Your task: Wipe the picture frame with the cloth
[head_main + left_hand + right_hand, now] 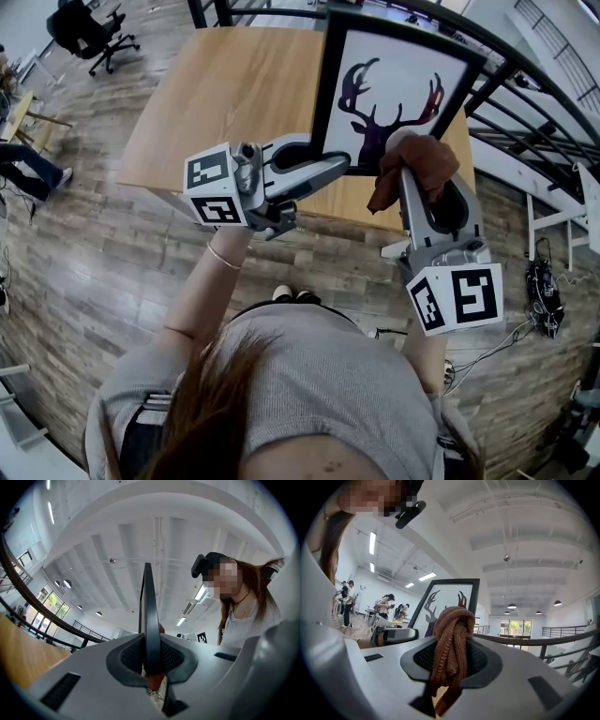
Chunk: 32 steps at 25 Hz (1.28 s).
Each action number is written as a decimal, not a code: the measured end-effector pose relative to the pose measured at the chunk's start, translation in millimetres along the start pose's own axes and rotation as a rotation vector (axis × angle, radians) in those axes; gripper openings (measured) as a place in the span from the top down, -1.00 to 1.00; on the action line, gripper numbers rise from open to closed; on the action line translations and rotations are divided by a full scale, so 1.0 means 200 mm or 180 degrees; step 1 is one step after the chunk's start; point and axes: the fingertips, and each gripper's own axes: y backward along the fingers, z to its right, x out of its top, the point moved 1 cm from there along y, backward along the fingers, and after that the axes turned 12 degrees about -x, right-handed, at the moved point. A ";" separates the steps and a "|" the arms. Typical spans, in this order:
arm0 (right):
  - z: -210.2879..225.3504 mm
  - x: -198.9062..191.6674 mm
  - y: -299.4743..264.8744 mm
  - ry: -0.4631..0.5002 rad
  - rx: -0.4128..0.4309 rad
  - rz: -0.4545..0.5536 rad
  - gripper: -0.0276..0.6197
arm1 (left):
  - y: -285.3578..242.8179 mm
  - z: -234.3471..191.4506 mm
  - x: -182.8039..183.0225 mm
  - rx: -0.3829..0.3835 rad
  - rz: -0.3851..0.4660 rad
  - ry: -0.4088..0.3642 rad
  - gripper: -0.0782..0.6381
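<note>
A black picture frame (330, 94) with a deer silhouette print stands upright at the near edge of a wooden table (234, 94). My left gripper (339, 169) is shut on the frame's lower left edge; in the left gripper view the thin black frame edge (151, 620) runs up between the jaws. The right gripper (410, 157) is shut on a bunched brown knitted cloth (422, 167), held in front of the print's lower right part. In the right gripper view the cloth (451, 639) fills the jaws, with the frame (447, 603) just behind it.
The table's near edge (281, 211) drops to a plank floor. A black curved railing (525, 75) runs behind and to the right of the frame. An office chair (89, 33) stands far left. Cables (544, 291) lie on the floor at right.
</note>
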 end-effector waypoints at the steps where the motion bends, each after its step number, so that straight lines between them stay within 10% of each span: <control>1: 0.00 -0.02 0.00 -0.0011 0.0007 -0.0021 0.50 | 0.00 0.00 0.00 0.0003 0.0007 0.0004 0.67; 19: -0.02 -0.29 0.03 0.0046 0.0012 -0.0460 0.50 | 0.06 -0.10 -0.10 0.0295 -0.0088 0.0243 0.67; 32: 0.02 -0.40 0.08 -0.0651 0.0187 -0.0376 0.50 | 0.29 -0.16 -0.48 0.0606 0.0105 0.1121 0.67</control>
